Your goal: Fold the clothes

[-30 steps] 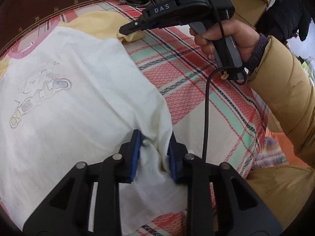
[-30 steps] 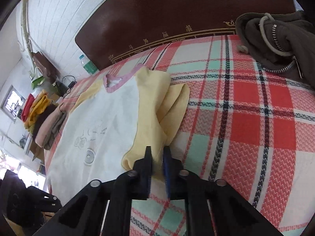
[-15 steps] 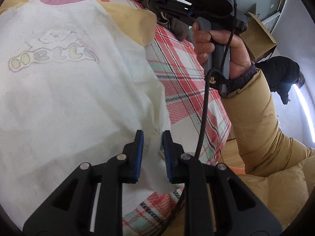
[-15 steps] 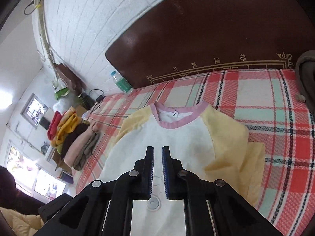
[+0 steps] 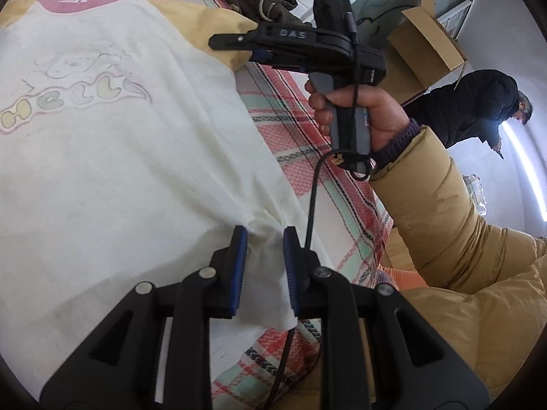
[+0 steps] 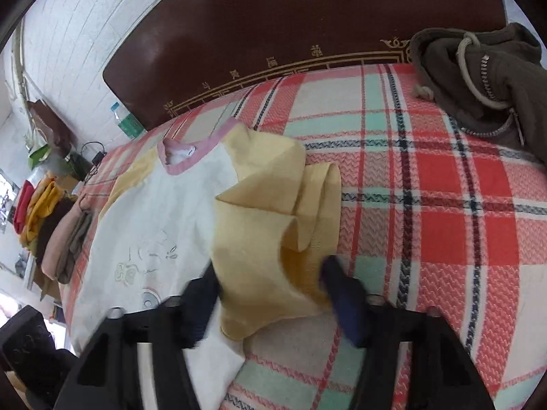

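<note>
White cloth of the T-shirt point(image 5: 112, 171) is pinched at its hem by our left gripper point(image 5: 263, 259) | our right gripper point(image 6: 273, 294) is opening, the yellow sleeve point(image 6: 270, 225) lies loose between its jaws | the shirt lies flat on the plaid blanket point(image 6: 444, 205) | far behind we see a brown hoodie point(image 6: 485, 78) by the dark headboard point(image 6: 290, 27).

text: "Hello" | on: shirt point(image 5: 112, 157) front || text: "DAS" | on: right claw point(image 5: 236, 39) body
</note>
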`<move>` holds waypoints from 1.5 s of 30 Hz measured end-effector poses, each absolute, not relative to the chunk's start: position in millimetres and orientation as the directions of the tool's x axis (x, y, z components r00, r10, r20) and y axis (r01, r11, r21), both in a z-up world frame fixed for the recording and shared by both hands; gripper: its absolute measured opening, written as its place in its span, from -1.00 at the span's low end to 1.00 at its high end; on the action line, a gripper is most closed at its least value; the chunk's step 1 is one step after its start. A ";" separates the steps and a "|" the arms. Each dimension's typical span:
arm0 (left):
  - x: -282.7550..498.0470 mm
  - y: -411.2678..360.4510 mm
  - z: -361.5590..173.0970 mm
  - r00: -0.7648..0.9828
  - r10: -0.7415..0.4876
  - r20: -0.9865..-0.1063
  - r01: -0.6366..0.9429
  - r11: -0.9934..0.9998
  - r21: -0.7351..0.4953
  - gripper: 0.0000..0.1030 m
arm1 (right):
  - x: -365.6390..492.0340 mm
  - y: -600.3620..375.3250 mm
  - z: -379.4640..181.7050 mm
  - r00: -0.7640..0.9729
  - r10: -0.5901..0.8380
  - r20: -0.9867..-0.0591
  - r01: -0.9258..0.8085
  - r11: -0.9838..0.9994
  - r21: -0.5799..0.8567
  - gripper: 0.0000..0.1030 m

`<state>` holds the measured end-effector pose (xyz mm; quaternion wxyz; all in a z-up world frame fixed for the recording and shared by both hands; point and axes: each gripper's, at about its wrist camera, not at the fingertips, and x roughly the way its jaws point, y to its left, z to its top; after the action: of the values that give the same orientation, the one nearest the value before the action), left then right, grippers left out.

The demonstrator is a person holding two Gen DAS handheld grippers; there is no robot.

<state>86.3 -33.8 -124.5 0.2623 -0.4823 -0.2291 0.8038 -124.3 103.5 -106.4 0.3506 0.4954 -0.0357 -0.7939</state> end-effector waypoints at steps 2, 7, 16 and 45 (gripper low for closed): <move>87.9 -34.4 -123.5 -0.401 0.648 -0.647 -0.200 -0.752 -0.629 -0.56 | -127.1 105.3 -104.2 -0.264 -0.624 -0.735 0.505 -0.739 0.446 -0.86; 85.5 -41.8 -126.4 -0.402 0.665 -0.630 -0.188 -0.733 -0.654 -0.56 | -114.7 75.7 -55.3 -0.333 -0.632 -0.700 0.597 -0.716 0.362 -0.86; 89.1 -49.8 -129.7 -0.402 0.661 -0.634 -0.164 -0.733 -0.660 -0.56 | -93.6 -30.0 -56.8 -0.305 -0.541 -0.784 0.747 -0.646 0.156 -0.81; 17.2 -119.7 -109.1 -0.488 0.672 -0.557 -0.124 -0.685 -0.718 0.25 | 47.7 109.4 -105.2 -0.123 -0.625 -0.771 0.679 -0.620 0.393 -0.69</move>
<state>17.2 -119.7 -109.1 0.2473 -0.4417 -0.3106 0.8045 47.7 109.4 -105.2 0.4352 0.4989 0.0274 -0.7489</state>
